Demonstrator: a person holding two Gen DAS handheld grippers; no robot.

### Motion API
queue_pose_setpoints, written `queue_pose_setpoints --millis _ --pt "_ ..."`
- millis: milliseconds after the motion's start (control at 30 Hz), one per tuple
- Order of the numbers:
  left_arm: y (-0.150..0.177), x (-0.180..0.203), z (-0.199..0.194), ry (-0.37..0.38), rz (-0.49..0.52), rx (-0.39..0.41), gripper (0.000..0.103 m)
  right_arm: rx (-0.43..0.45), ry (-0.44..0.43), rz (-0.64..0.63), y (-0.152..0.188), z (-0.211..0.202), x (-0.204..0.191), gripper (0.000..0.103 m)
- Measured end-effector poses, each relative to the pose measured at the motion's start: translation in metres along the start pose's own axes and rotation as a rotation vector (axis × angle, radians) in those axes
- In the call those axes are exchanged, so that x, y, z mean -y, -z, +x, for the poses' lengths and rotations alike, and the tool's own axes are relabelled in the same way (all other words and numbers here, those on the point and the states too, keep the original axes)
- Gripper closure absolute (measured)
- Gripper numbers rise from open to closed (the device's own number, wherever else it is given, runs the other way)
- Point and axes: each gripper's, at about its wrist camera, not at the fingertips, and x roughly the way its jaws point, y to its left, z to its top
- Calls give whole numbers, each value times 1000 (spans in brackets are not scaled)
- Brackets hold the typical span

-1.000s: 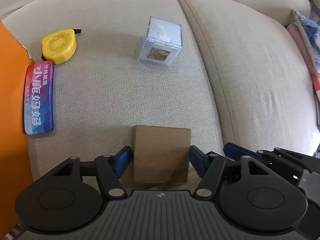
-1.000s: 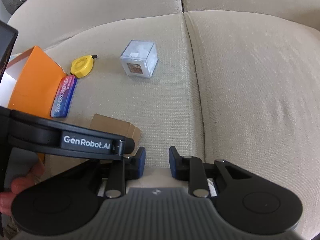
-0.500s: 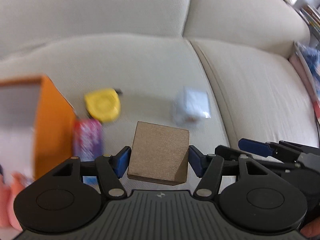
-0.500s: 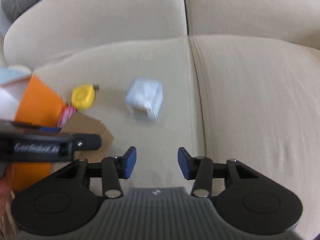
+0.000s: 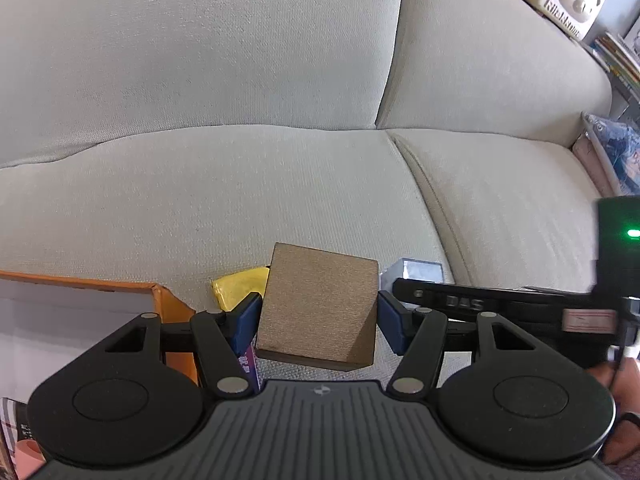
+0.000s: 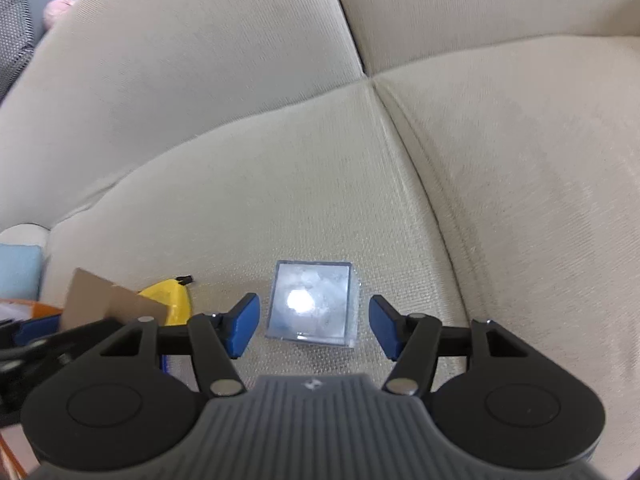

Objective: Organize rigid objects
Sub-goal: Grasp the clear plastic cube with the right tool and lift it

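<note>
Sofa tidy-up under way, most items unsorted

The left claw (image 5: 319, 316) grips a brown box (image 5: 318, 306) lifted beside the orange bin (image 5: 176, 308); the right claw (image 6: 313, 326), spread wide, straddles a clear cube (image 6: 310, 304) on the sofa (image 6: 500, 208). A yellow tape measure (image 6: 172, 300) waits.

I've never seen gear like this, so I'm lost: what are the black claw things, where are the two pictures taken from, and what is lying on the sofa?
Each claw is a hand-held two-finger gripper with its own camera looking along its fingers.

Left view: the left gripper is shut on a brown cardboard box, beside an orange box.

Right view: the right gripper is open around a clear plastic cube on the sofa cushion, not touching it. A yellow tape measure lies nearby.
</note>
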Motion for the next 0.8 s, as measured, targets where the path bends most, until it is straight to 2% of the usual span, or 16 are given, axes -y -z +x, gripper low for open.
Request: queue_pose_setpoints --millis 100,133,333,600,800 --pt "7 -5 -18 18 -4 1 32 -15 15 -7 -1 9 -3 44" --pt "6 -7 -19 22 -6 3 32 -18 17 -10 -1 11 -3 50" --pt "8 -8 -36 64 -33 40 32 -14 9 5 5 2 -3 51" --pt "18 -26 -84 107 -70 113 32 95 -60 -84 17 -67 -43 51" --pt "28 -61 -121 89 -83 179 32 171 -151 -178 32 -116 -93 51"
